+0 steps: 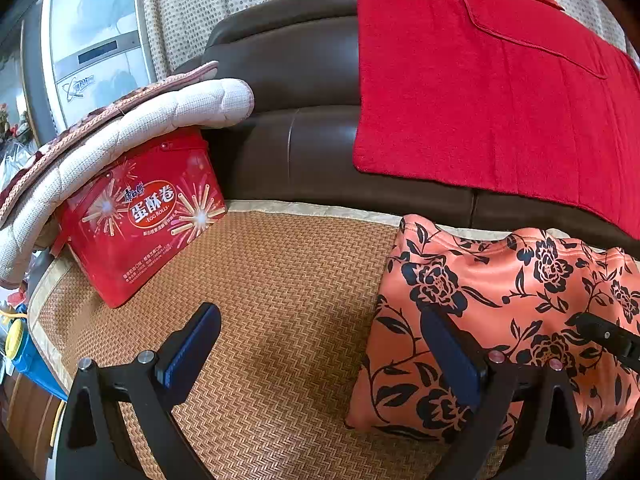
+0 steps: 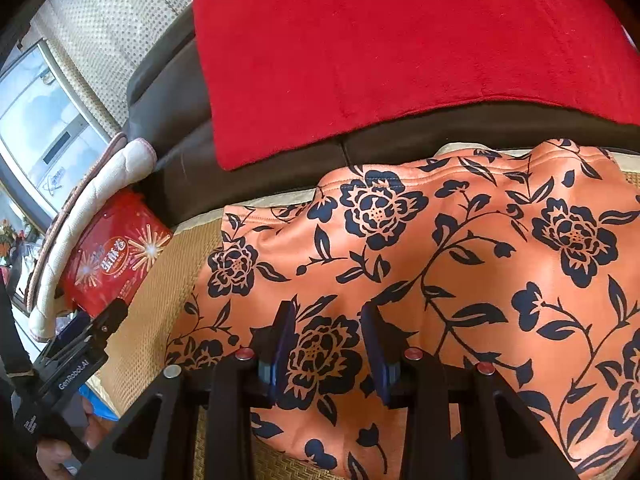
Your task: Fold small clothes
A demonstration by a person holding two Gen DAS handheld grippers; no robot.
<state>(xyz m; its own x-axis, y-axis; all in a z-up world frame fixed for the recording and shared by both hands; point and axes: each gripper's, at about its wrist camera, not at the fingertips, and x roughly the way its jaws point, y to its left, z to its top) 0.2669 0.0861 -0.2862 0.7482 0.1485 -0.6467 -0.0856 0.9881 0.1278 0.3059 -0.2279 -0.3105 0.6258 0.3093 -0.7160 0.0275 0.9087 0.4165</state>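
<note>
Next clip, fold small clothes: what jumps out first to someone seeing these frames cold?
The orange garment with black flowers dominates, spread on the woven mat under the right gripper, whose fingers stand apart over the cloth. Behind it a red towel hangs over the dark brown sofa back. To the left, a red egg-roll tin sits on the mat under a quilted pad, and the left gripper is open above bare mat.

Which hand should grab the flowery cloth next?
Probably the right gripper: it sits directly over the flowery cloth, jaws open. The left gripper straddles the cloth's edge, one finger over the mat.
</note>
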